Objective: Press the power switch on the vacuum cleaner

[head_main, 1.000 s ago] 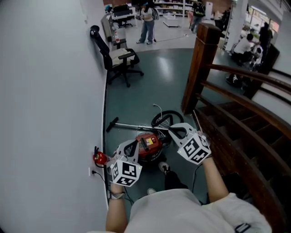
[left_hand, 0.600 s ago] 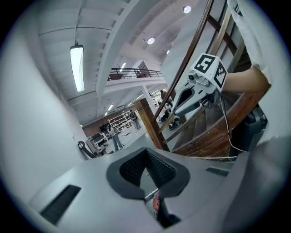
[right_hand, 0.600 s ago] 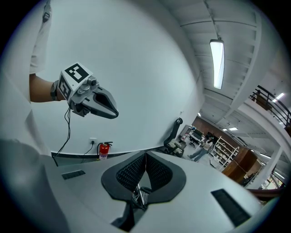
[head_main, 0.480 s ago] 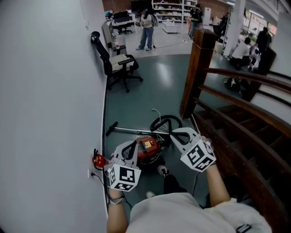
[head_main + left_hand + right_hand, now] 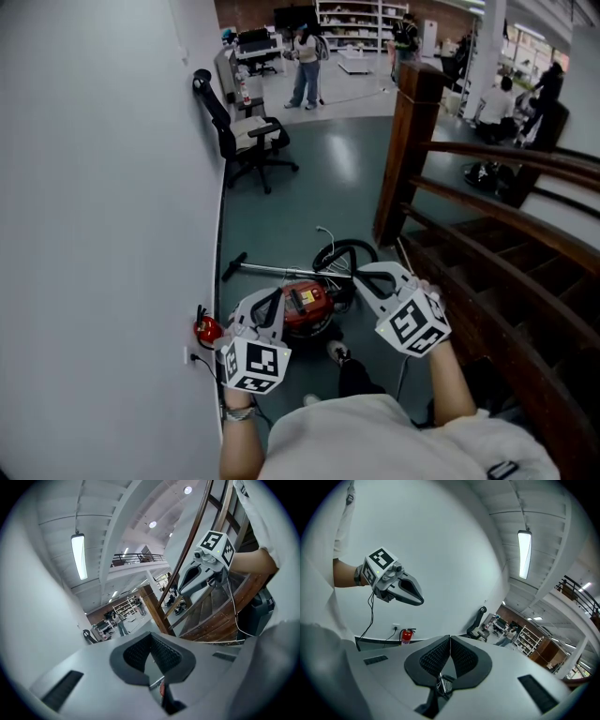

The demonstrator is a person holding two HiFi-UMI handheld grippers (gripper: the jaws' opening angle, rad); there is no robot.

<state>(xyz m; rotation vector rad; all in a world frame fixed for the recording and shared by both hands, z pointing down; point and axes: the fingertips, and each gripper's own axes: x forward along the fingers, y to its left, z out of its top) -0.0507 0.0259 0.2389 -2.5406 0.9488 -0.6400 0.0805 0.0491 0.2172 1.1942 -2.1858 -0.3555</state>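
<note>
The red vacuum cleaner lies on the grey-green floor with its black hose coiled behind it and its metal wand stretching left. My left gripper hangs over the cleaner's left side and my right gripper over its right side, both well above it. Each is shut with nothing between its pads. In the left gripper view the pads meet and the right gripper shows beyond. From the right gripper view I see the left gripper against the wall. The switch itself cannot be made out.
A white wall runs along the left, with a socket and a small red fire extinguisher at its foot. A wooden stair rail and post close off the right. An office chair stands farther back; people stand far off.
Both grippers have sunk slightly in the head view and drifted a little apart. They stay shut over the vacuum cleaner, which has not moved.
</note>
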